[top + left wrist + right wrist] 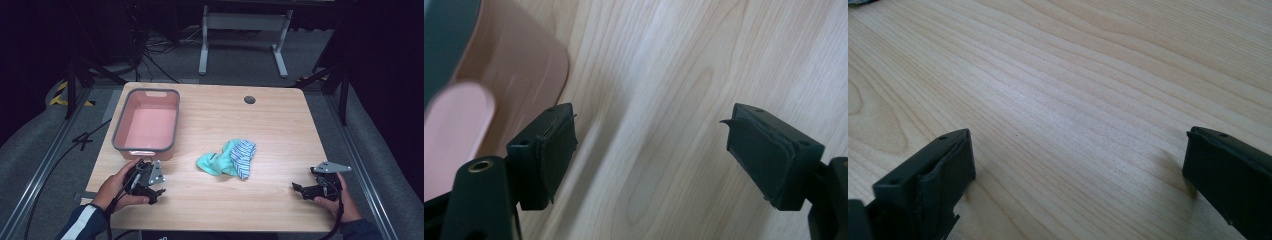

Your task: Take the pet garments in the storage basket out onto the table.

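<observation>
Wooden bench [280, 130]: I hold left claw [156, 192] and right claw [299, 188] wide apart, empty, at its near corners; cloths [227, 158] lie mid-bench.

The desk [280, 125] is pale wood with a visible grain. Near its far left corner sits a pink tub [147, 125] with a grey rim; mid-desk lie a turquoise cloth [217, 162] and a blue-and-white striped cloth [244, 156].

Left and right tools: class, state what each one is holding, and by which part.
Nothing is held. The left tool and right tool are both open over bare table.
</observation>
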The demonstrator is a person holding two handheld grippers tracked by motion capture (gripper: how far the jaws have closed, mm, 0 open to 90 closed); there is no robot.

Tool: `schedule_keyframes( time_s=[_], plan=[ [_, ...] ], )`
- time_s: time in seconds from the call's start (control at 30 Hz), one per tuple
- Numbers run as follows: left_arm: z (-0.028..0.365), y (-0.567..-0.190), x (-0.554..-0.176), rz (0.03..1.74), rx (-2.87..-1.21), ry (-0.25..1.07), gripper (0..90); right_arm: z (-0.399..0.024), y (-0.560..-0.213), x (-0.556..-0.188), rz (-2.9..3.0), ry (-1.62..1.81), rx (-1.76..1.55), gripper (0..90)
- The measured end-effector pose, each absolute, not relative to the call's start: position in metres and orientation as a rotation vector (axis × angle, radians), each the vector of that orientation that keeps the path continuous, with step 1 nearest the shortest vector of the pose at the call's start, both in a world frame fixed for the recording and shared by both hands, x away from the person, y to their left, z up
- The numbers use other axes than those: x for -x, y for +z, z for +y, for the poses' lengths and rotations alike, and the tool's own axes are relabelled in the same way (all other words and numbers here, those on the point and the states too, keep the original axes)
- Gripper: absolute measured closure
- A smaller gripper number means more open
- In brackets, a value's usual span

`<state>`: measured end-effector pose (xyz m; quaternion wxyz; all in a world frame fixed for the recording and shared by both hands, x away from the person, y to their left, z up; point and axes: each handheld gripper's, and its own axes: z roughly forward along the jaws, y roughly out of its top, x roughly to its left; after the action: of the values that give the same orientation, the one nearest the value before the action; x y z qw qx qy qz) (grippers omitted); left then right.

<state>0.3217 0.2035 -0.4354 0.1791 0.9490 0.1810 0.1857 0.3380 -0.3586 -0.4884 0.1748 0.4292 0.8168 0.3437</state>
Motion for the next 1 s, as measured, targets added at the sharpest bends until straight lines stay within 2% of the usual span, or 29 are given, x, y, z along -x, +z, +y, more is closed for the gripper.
schedule_keyframes(
  time_s=[0.33,0.67,1.0],
  plan=[
    [0.236,-0.448,-0.317,0.601,-2.692,0.519,20.2,-0.359,-0.489,-0.338,2.313,0.975,-1.217,0.7],
    [0.270,-0.458,-0.309,0.731,-2.550,0.482,18.7,-0.359,-0.489,-0.338,2.313,0.976,-1.217,0.7],
    [0.300,-0.473,-0.306,0.839,-2.349,0.338,16.1,-0.359,-0.489,-0.338,2.313,0.974,-1.217,0.7]
  ],
)
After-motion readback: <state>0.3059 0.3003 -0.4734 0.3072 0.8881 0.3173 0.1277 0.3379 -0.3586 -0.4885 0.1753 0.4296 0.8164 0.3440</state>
